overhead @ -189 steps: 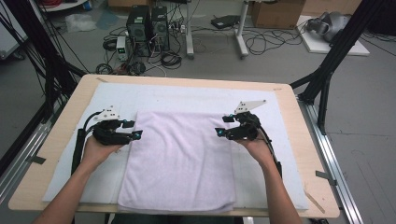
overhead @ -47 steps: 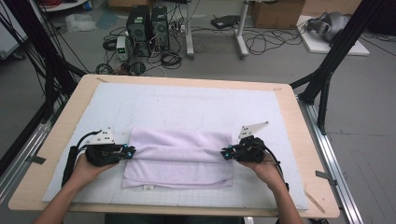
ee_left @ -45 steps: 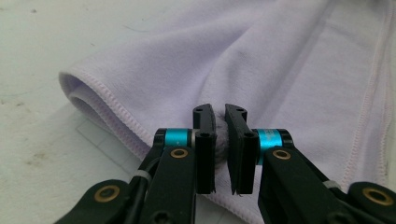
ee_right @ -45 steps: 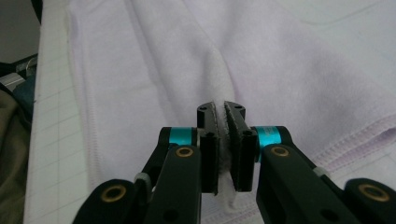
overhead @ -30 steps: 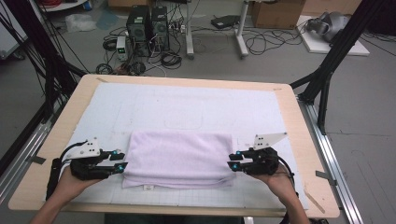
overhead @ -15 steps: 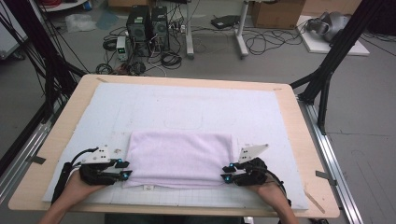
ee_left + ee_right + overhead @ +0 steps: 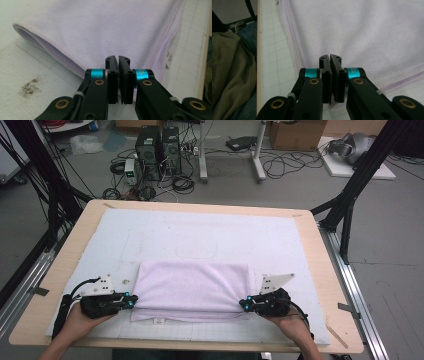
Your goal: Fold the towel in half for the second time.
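Both jaws have just closed: the left hand-held gripper (image 7: 131, 301) and the right hand-held gripper (image 7: 243, 305) each now pinch a near corner of the folded lilac towel (image 7: 192, 287), where a second ago they stood open beside it. The towel lies on the white mat (image 7: 210, 232) at the near side of the counter (image 7: 312, 250). I judge that the next fold can start from this grip.

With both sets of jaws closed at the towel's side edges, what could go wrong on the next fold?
1. The left gripper and right gripper are shut at the hems of the folded lilac towel; whether either pinches both layers is unclear, so one layer may stay behind.
2. The near edges already lie uneven, so the next fold may come out skewed.
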`<action>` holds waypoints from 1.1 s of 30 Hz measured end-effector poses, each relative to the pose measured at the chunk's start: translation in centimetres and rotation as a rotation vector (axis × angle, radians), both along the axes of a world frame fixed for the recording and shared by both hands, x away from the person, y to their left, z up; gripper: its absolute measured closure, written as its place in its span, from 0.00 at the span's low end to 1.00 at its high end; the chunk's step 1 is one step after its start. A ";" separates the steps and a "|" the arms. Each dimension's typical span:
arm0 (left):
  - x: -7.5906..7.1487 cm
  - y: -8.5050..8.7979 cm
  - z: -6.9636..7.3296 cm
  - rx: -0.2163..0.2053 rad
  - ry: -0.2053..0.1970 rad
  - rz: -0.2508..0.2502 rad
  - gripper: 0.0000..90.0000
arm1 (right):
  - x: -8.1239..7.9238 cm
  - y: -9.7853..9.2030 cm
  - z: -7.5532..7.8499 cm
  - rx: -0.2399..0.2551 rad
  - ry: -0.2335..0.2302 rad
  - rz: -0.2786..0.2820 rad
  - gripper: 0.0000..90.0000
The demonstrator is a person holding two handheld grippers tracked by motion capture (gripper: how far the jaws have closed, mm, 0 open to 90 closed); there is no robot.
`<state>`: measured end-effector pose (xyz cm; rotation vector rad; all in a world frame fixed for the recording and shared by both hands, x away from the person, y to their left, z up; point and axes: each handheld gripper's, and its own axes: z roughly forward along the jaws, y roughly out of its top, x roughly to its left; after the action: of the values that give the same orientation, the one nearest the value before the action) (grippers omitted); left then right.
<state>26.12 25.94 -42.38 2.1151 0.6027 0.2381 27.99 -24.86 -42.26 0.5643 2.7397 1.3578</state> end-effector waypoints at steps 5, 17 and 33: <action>-0.9 0.0 0.8 -0.017 -0.014 -0.013 0.95 | -0.7 -0.3 1.1 0.016 -0.027 0.004 0.98; -1.0 0.6 0.5 0.008 -0.022 0.024 0.67 | -0.4 -0.7 0.9 0.048 -0.013 -0.052 0.72; 6.2 -1.0 2.2 -0.025 -0.066 0.117 0.59 | 6.2 -0.1 2.5 0.046 -0.099 -0.178 0.59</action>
<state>32.29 24.97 -40.16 2.0425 0.6882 0.3625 34.22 -24.98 -39.79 0.7043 2.5191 1.3700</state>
